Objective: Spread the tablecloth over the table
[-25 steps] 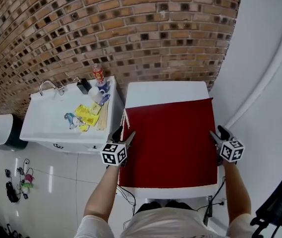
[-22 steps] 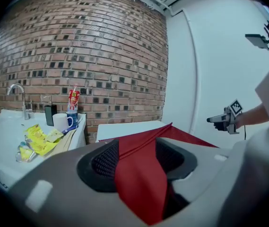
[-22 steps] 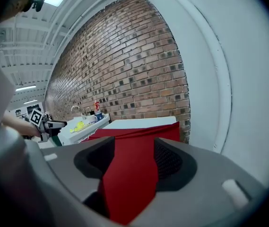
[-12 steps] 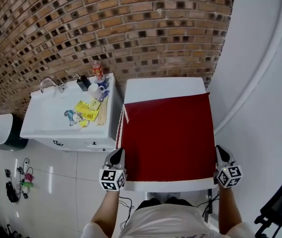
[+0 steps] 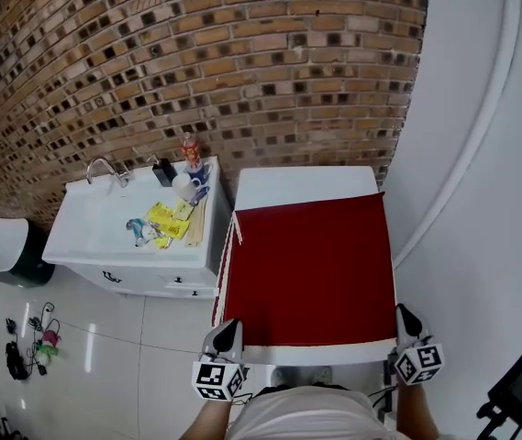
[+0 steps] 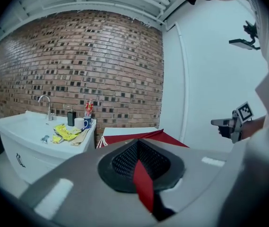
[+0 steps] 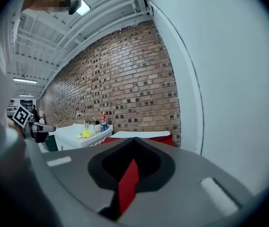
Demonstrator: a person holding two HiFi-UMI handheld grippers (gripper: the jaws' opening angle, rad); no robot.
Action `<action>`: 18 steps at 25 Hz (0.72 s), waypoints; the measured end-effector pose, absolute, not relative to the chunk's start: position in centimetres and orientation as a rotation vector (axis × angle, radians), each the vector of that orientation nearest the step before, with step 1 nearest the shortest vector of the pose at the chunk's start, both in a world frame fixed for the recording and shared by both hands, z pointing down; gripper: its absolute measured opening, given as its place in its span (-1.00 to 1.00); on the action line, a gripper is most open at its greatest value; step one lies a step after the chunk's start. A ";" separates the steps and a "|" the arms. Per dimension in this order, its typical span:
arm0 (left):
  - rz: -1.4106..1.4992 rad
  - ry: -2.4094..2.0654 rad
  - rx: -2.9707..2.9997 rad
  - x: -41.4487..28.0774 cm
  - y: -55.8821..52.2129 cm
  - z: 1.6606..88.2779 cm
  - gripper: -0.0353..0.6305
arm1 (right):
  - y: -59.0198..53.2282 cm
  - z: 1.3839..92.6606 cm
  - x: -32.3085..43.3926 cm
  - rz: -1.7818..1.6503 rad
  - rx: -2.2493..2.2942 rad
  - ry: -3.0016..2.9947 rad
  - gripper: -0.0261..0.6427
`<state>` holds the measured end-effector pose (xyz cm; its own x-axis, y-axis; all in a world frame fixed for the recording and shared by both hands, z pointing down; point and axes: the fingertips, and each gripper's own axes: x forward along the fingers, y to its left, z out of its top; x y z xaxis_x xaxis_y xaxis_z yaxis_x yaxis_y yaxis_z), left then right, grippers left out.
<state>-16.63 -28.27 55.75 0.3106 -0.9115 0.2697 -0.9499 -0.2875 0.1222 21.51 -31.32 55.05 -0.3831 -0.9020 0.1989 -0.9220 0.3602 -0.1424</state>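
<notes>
The red tablecloth (image 5: 311, 273) lies on the white table (image 5: 302, 183) and covers all but a bare strip at the far end. My left gripper (image 5: 225, 335) is at the cloth's near left corner, and my right gripper (image 5: 407, 324) is at its near right corner. In the left gripper view the left gripper (image 6: 141, 174) is shut with a strip of red tablecloth (image 6: 144, 186) pinched between its jaws. The right gripper (image 7: 129, 178) is likewise shut on a fold of the tablecloth (image 7: 127, 188). Each gripper shows in the other's view, the right gripper (image 6: 232, 123) and the left gripper (image 7: 30, 125).
A white sink counter (image 5: 105, 236) stands left of the table, with a faucet (image 5: 102, 165), a mug (image 5: 183, 186), a red bottle (image 5: 190, 150) and yellow packets (image 5: 164, 220). Behind is a brick wall (image 5: 205, 62), at the right a white wall (image 5: 490, 154). Cables (image 5: 17, 356) lie on the floor.
Both grippers have moved from the table's sides back to its near corners. Their jaws, open a second ago, are now shut on the cloth.
</notes>
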 end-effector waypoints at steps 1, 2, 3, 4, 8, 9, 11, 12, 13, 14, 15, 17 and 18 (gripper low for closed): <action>0.199 -1.695 2.324 -16.6 -28.0 55.4 -0.88 | -31.1 54.9 21.5 0.352 1.701 -2.517 -0.91; 0.180 -1.698 2.323 -16.6 -28.0 55.0 -0.88 | -31.0 54.7 21.4 0.350 1.709 -2.515 -0.91; 0.163 -1.702 2.321 -16.7 -28.0 54.7 -0.88 | -31.0 54.5 21.4 0.350 1.716 -2.513 -0.91; 0.151 -1.706 2.320 -16.7 -28.2 54.5 -0.88 | -31.1 54.4 21.3 0.350 1.718 -2.513 -0.91; 0.122 -1.707 2.320 -16.8 -28.4 54.0 -0.88 | -30.7 54.2 21.1 0.356 1.718 -2.512 -0.91; 0.115 -1.705 2.320 -16.7 -28.5 53.9 -0.88 | -30.7 54.1 21.1 0.351 1.720 -2.510 -0.91; 0.094 -1.697 2.311 -16.7 -28.7 53.8 -0.88 | -30.7 53.8 21.1 0.339 1.722 -2.506 -0.91; 0.079 -1.693 2.303 -16.8 -28.8 53.7 -0.88 | -30.8 53.7 21.1 0.334 1.722 -2.504 -0.91; 0.067 -1.692 2.298 -16.9 -28.9 53.6 -0.88 | -30.8 53.6 21.1 0.329 1.721 -2.503 -0.91; 0.060 -1.692 2.297 -16.9 -29.0 53.5 -0.88 | -30.9 53.5 21.1 0.327 1.722 -2.502 -0.91; 0.057 -1.694 2.298 -16.9 -29.1 53.4 -0.88 | -30.9 53.5 21.1 0.328 1.723 -2.501 -0.91; 0.055 -1.699 2.300 -17.0 -29.2 53.3 -0.88 | -30.9 53.5 21.2 0.333 1.725 -2.501 -0.91; 0.054 -1.702 2.300 -17.0 -29.3 53.4 -0.88 | -30.9 53.6 21.2 0.335 1.725 -2.502 -0.91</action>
<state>-16.98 -29.31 53.35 0.3060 -0.9321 0.1937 -0.9425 -0.2678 0.2000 21.21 -30.89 53.59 -0.3610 -0.9125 0.1925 -0.9310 0.3407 -0.1311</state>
